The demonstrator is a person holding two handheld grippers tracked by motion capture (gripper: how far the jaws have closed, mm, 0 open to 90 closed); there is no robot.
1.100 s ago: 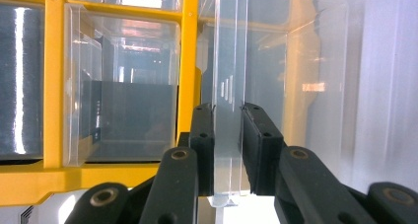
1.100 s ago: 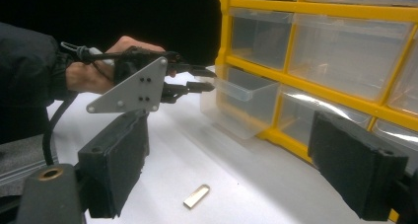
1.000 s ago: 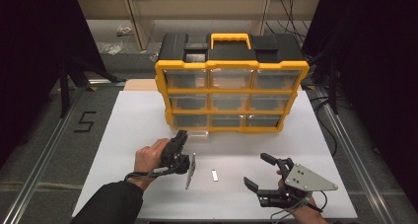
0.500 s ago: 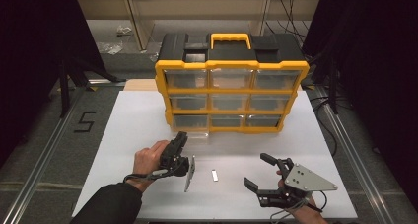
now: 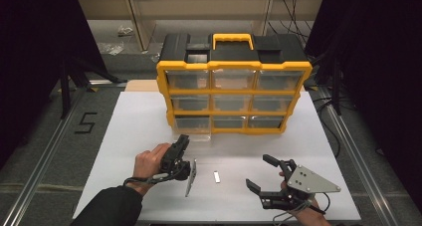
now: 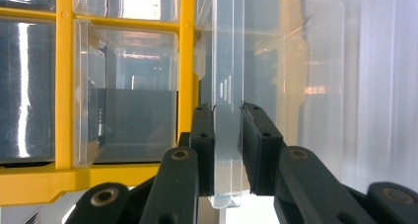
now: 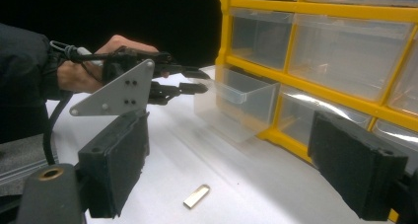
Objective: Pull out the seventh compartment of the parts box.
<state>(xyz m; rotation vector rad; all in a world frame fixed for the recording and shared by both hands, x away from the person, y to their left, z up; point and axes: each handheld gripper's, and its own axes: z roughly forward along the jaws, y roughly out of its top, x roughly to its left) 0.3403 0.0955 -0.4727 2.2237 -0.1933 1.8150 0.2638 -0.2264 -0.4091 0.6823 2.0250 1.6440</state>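
Observation:
A yellow and black drawer cabinet (image 5: 234, 66) stands at the back of the white table (image 5: 139, 116). Its bottom-left clear drawer (image 5: 196, 135) is pulled partway out. My left gripper (image 5: 183, 139) is shut on that drawer's front wall (image 6: 276, 61), with the clear plastic pinched between the pads (image 6: 227, 135). The right gripper view shows the same hold on the drawer (image 7: 241, 105) by the left gripper (image 7: 199, 86). A small metal piece (image 5: 216, 176) lies on the table between the hands. My right gripper (image 5: 261, 173) is open and empty near the front edge, its jaws wide apart (image 7: 229, 140).
The other clear drawers (image 5: 234, 102) sit closed in the yellow frame (image 6: 187, 61). The metal piece (image 7: 196, 196) lies just ahead of my right gripper. Dark floor with metal rails (image 5: 45, 151) surrounds the table.

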